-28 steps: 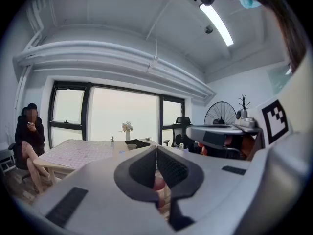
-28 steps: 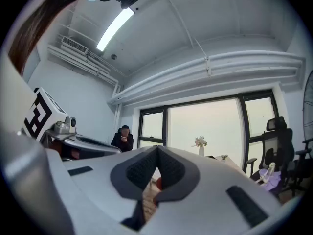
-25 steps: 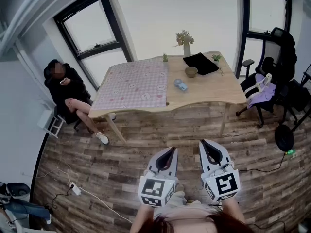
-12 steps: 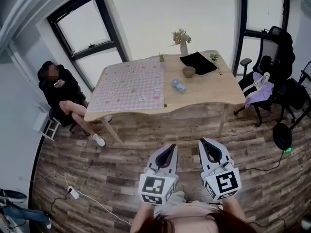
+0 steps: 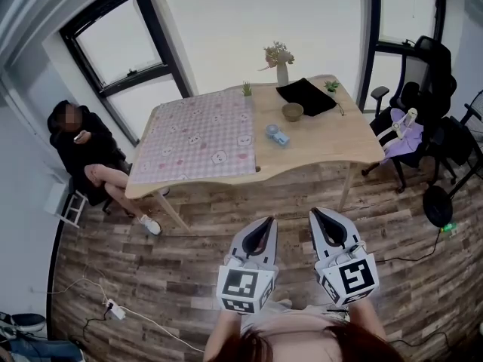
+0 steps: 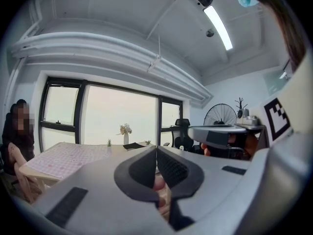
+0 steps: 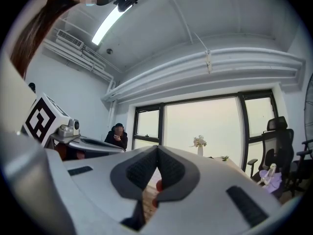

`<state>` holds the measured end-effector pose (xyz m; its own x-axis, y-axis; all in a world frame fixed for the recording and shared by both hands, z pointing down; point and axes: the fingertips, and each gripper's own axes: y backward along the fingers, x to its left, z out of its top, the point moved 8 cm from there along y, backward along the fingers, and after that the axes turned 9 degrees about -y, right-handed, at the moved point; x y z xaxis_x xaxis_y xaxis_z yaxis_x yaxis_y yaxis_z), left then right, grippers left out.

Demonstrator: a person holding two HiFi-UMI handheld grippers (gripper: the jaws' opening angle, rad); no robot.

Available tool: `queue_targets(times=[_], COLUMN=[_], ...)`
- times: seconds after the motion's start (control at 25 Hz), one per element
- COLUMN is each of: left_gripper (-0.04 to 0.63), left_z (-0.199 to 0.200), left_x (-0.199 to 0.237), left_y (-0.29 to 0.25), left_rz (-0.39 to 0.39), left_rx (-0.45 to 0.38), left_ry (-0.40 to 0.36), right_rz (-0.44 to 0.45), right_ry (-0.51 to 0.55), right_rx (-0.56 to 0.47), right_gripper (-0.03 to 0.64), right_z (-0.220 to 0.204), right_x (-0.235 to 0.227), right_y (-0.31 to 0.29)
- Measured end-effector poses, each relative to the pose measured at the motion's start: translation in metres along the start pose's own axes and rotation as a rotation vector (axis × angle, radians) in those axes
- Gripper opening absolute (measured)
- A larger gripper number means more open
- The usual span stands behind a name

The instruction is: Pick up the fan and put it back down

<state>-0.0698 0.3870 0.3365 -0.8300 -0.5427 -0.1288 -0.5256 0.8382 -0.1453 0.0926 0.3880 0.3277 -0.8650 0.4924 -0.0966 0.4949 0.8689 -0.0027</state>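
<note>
The desk carries a checked cloth over its left half. Short of its near edge, above the floor, the left gripper and right gripper both have their jaws closed on nothing. A black mat lies at the far edge, with a bowl before it. The fan lies mid-desk beside the cloth's right edge, its long axis slanting toward the near right corner. Its facing is too small to tell.

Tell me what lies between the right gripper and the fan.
In the head view, only bare wooden floor and the table's near edge lie between the right gripper and the fan.
</note>
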Motion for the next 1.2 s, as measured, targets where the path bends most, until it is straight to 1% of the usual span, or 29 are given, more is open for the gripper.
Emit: queue_targets(times=[0.2, 0.36, 0.76, 1.2], left_gripper=[0.011, 0.011, 0.011, 0.011], left_z=[-0.004, -0.007, -0.020, -0.020], left_x=[0.033, 0.052, 0.079, 0.097], left_y=[-0.014, -0.023, -0.049, -0.105], left_rz=[-0.022, -0.033, -0.055, -0.082], left_rx=[-0.003, 0.000, 0.012, 0.019], left_ry=[0.001, 0.008, 0.035, 0.023], right_rz=[-0.031, -0.050, -0.067, -0.075], right_ry=[-0.003, -0.001, 0.014, 0.008], right_rx=[0.004, 0.014, 0.036, 0.044], right_gripper=[0.000, 0.000, 0.000, 0.000], right_z=[0.000, -0.001, -0.007, -0.013], right_x=[0.002, 0.003, -0.004, -0.043], right_y=[-0.031, -0.050, -0.086, -0.130])
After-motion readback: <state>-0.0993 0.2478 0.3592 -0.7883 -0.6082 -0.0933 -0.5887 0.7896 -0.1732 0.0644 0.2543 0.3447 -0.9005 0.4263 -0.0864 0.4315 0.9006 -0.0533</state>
